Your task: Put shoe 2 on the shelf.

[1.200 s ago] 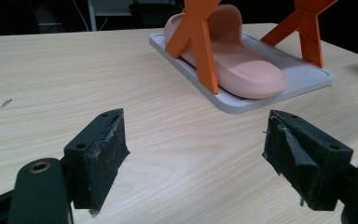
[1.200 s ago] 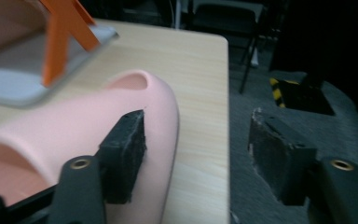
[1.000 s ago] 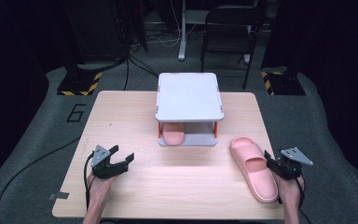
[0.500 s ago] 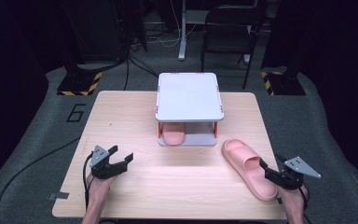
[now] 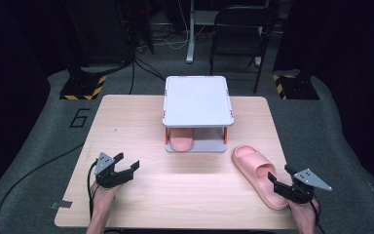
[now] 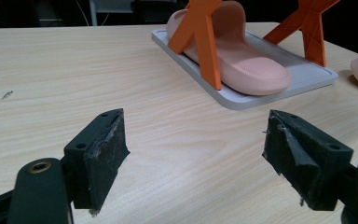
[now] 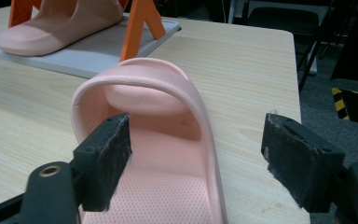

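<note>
The right gripper (image 5: 278, 183), jaws just spread wide and pinching nothing, sits at the heel of the loose pink slide sandal (image 5: 259, 174), whose long axis runs ahead toward the white two-tier rack (image 5: 197, 100); the left gripper (image 5: 125, 167) is well apart

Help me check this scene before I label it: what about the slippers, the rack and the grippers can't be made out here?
- Slipper on the rack's lower shelf: in the high view the rack's top shelf hides most of it.
- Loose slipper: its heel is cut off by the bottom edge of the right gripper view.
- Right gripper: high view too small to tell whether it touches that slipper.
- Left gripper: body cut off at the left gripper view's bottom edge.
</note>
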Demonstrator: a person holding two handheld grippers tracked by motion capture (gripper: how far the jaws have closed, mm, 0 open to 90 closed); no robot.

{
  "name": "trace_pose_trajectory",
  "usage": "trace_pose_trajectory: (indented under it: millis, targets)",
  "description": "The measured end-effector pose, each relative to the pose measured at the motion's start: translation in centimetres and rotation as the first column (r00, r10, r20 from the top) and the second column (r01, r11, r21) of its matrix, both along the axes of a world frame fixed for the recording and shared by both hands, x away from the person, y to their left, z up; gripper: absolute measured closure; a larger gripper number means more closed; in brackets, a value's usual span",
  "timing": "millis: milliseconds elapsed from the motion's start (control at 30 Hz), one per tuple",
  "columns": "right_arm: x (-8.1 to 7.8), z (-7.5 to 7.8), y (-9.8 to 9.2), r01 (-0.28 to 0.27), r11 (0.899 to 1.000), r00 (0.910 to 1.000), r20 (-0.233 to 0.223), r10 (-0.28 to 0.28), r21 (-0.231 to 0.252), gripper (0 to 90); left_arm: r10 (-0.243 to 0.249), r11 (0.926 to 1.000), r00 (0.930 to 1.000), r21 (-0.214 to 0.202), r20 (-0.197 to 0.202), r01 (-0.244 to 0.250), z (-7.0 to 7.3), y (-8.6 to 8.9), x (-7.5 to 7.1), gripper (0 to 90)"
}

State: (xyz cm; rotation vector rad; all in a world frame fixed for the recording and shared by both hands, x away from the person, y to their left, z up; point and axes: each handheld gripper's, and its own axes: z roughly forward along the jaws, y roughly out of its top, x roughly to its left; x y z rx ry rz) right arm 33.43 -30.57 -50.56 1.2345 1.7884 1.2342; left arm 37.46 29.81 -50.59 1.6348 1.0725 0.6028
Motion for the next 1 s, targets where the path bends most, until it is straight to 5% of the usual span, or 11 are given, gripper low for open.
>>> trace_pose_trajectory:
  millis: [767,1000]
  targets:
    - [2.5,-0.6,-0.1,-0.088,0.993,0.9956,-0.039,0.085,-0.08,60.0,-0.015,0.9998,0.9997,-0.009,0.02,0.015,0.4,-0.5,0.0,23.7]
    - [3.4,-0.6,0.2,-0.073,0.993,0.9962,-0.054,0.068,-0.091,76.3,-0.105,0.9941,0.9918,-0.022,0.074,0.106,3.1,-2.0,0.4,24.5]
